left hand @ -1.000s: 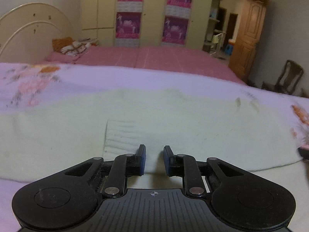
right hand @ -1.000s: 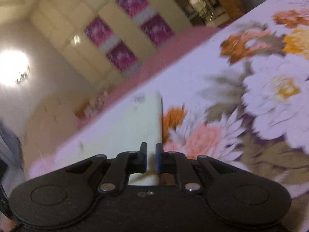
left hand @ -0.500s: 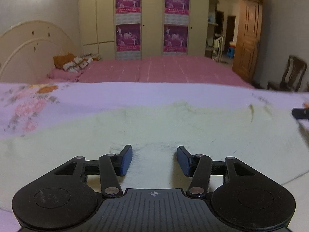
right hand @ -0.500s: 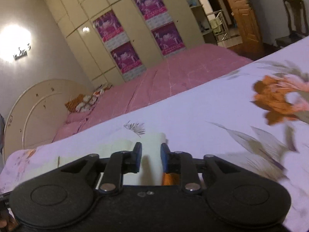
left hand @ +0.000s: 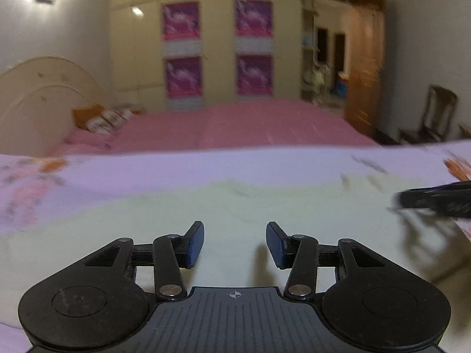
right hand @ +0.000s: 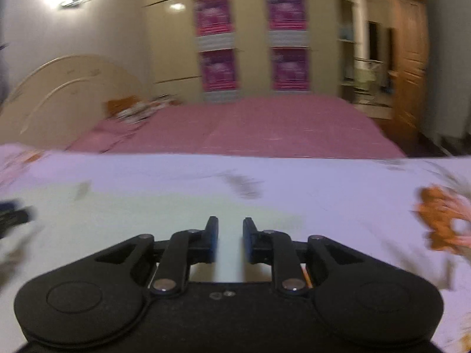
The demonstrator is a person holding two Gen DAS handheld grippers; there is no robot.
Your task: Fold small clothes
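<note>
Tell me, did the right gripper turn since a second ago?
Yes. The right gripper has rolled level: the purple posters on the cream wardrobe, tilted in its view a second ago, now stand upright. Its jaws have just been opening over the pale yellow knitted garment.

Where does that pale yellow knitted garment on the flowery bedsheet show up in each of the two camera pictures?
Left wrist view: the pale yellow garment fills the lower middle, under the left gripper.
Right wrist view: it lies lower left, under the right gripper.
Shared landmark: four purple posters on the wardrobe.
</note>
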